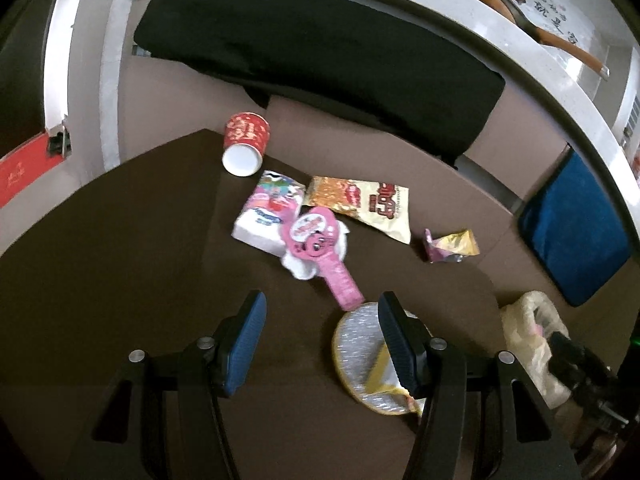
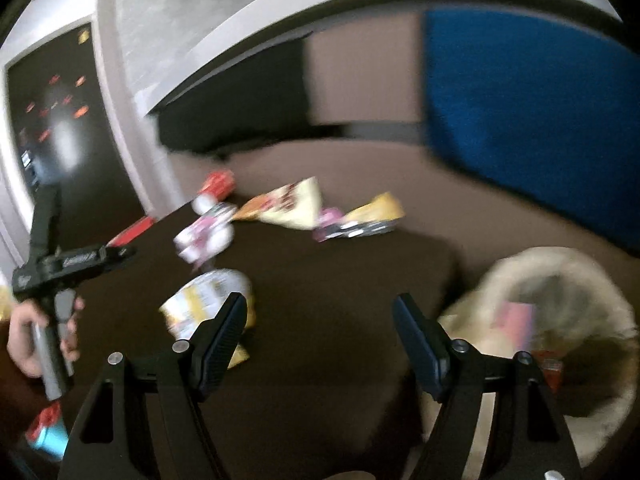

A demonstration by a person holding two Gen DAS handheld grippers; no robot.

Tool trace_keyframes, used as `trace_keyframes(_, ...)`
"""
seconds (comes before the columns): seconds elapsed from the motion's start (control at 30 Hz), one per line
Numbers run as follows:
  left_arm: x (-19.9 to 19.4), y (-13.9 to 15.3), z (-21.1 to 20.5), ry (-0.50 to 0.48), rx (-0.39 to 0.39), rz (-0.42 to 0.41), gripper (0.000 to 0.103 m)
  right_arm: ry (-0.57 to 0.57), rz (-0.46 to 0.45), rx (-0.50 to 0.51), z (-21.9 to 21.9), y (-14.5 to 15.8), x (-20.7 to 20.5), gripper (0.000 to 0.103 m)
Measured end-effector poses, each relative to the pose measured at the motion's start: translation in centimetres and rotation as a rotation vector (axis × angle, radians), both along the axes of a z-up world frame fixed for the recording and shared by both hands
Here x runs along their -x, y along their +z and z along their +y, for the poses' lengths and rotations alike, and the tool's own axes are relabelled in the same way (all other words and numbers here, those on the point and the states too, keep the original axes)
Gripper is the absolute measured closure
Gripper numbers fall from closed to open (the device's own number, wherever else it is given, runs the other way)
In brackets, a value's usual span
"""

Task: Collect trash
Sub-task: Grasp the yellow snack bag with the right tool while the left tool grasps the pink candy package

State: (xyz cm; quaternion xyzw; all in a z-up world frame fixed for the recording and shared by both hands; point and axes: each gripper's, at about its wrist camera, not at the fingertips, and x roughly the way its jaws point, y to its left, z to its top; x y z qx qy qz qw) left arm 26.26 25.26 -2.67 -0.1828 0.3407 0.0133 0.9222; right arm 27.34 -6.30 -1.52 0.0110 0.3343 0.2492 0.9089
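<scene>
Trash lies on a dark brown table (image 1: 100,240). There is a red paper cup (image 1: 245,144) on its side, a yellow snack bag (image 1: 360,206), a crumpled gold and pink wrapper (image 1: 450,245) and a round silver foil wrapper (image 1: 360,356). My left gripper (image 1: 322,300) is open over the near table with nothing between its fingers; its right finger overlaps the foil wrapper. In the blurred right wrist view my right gripper (image 2: 320,302) is also open and holds nothing. It stands between the foil wrapper (image 2: 204,300) and a pale plastic trash bag (image 2: 532,280).
A tissue pack (image 1: 266,218) and a pink hand fan (image 1: 320,248) lie among the trash. The trash bag (image 1: 528,332) stands off the table's right corner. Behind are a brown sofa (image 1: 340,140), a black cushion (image 1: 320,52) and a blue cushion (image 1: 572,224). A hand (image 2: 28,340) grips a handle at left.
</scene>
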Motion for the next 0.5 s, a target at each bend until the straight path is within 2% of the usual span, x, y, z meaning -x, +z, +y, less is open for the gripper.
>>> trace_keyframes(0.17,0.3,-0.5,1.6,-0.026,0.005,0.002,0.044,0.174,0.039,0.025,6.7,-1.3,-0.3,0.031)
trace_keyframes(0.27,0.3,-0.9,2.3,-0.044,0.036,0.01,0.044,0.2,0.042,0.084,10.2,-2.5,-1.3,0.031)
trace_keyframes(0.4,-0.4,-1.4,2.7,-0.068,0.059,0.024,0.044,0.244,0.102,0.094,13.0,-4.2,-3.1,0.031)
trace_keyframes(0.5,-0.9,-1.6,2.7,-0.073,0.067,0.024,0.044,0.271,0.126,0.14,14.2,-5.3,-3.5,0.031)
